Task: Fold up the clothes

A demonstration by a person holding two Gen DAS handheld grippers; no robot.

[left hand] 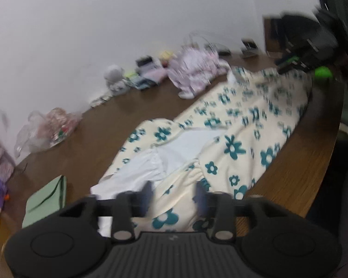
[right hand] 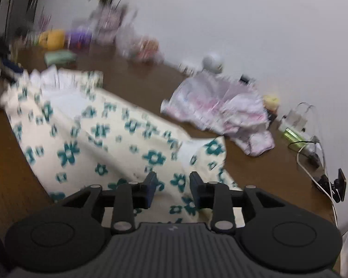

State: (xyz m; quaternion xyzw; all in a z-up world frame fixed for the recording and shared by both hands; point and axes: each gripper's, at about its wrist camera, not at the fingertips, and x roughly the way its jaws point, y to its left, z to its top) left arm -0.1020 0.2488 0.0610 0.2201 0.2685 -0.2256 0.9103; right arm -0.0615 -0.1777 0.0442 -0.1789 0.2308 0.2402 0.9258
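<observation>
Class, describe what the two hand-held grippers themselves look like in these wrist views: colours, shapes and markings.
Both the left gripper and the right gripper look alike: matte black bodies with a ribbed central panel, round discs on either side, silver pivot pins, and two dark blue-black fingers. Seen from outside, the right gripper shows green parts.

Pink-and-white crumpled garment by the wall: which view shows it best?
The right wrist view: the pink-and-white crumpled garment lies large and unobstructed, though blurred. The left wrist view shows it smaller, farther off, beyond the cream floral garment.
</observation>
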